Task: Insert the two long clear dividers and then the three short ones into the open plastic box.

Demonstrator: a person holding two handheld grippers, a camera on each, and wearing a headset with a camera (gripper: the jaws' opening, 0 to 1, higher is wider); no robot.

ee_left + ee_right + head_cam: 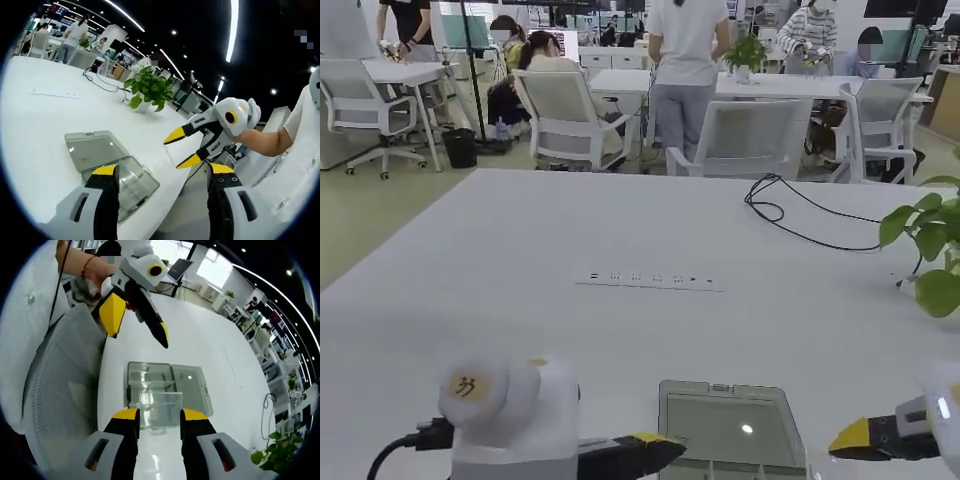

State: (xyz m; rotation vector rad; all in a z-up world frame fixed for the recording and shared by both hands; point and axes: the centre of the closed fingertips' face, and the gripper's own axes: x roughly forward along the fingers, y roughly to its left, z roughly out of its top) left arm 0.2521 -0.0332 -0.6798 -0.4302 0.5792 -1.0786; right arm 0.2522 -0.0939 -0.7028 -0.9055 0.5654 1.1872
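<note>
Looks like this is right at the start; the box (pixel 150 376) sits open on the tabletop (pixel 620 230) with its lid (pixel 730 425) lying flat on the far side, and I can't make out any divider standing in it; there are faint lines inside in the right gripper view, but they're too blurry to call. So I'd guess all five are still to go, long ones first.

The right claw (pixel 171 154) has its jaws spread apart; a clear piece (pixel 160 402), maybe a divider, lies just beside the box on that side and shows between the tips; can't tell if they touch it. The left claw (pixel 162 169) is wide apart too with nothing in it, hovering just beside the box.

Room-wise: the box is close to the near edge with a chair (pixel 60 390) right there, so not much slack toward the person; loads of bare tabletop beyond the lid; the cable (pixel 790 215) and plant (pixel 930 250) are well apart from it.
</note>
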